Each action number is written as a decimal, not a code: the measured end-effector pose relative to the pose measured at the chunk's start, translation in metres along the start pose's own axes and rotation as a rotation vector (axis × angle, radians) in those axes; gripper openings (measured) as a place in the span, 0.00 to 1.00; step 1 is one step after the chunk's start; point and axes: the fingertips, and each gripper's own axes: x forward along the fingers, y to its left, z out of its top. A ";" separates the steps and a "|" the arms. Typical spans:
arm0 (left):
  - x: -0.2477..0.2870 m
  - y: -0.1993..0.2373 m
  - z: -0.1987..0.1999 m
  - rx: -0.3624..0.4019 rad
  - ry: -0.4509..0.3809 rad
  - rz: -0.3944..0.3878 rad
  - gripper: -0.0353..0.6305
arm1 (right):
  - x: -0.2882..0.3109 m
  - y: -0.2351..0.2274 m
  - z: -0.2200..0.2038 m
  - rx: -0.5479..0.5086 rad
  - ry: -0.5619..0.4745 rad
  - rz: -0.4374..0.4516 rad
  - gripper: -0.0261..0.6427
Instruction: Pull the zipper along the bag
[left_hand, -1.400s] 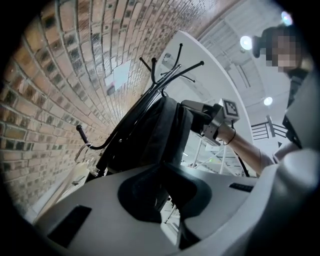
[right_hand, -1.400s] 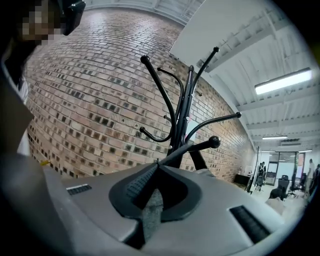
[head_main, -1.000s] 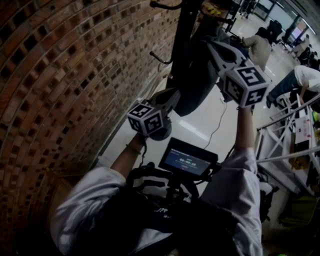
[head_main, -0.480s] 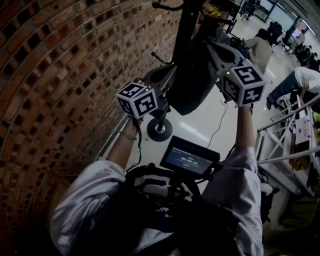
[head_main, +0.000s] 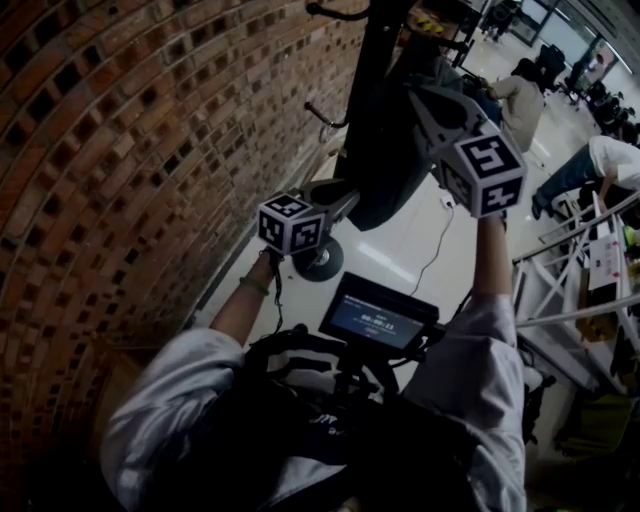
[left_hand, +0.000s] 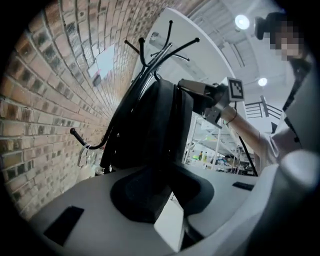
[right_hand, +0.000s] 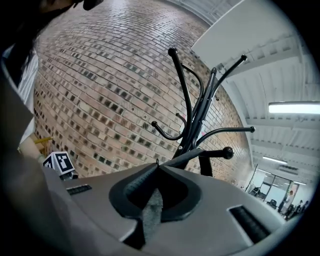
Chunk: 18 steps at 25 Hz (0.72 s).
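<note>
**Limp, light bag (left_hand: 150, 125) hanging off the coat rack (right_hand: 192, 120)**
Right gripper (right_hand: 155, 195) pinches a grey strap (right_hand: 150, 215); left gripper's (left_hand: 165, 200) jaws, just opening, loosely straddle bag fabric (best grip: zipper pull, fabric braced).

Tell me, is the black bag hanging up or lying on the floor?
Hanging up. The black bag dangles from the coat stand beside the brick wall, its strap over a peg.
</note>
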 end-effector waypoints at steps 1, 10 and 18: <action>0.001 0.000 -0.006 0.020 0.017 -0.003 0.17 | 0.000 0.001 0.001 -0.009 0.005 0.003 0.03; 0.016 0.001 -0.018 0.172 0.068 0.034 0.21 | 0.001 -0.001 -0.005 0.004 0.002 -0.007 0.03; 0.011 0.006 -0.012 0.200 0.018 0.114 0.13 | 0.000 0.001 -0.005 0.014 -0.017 -0.007 0.03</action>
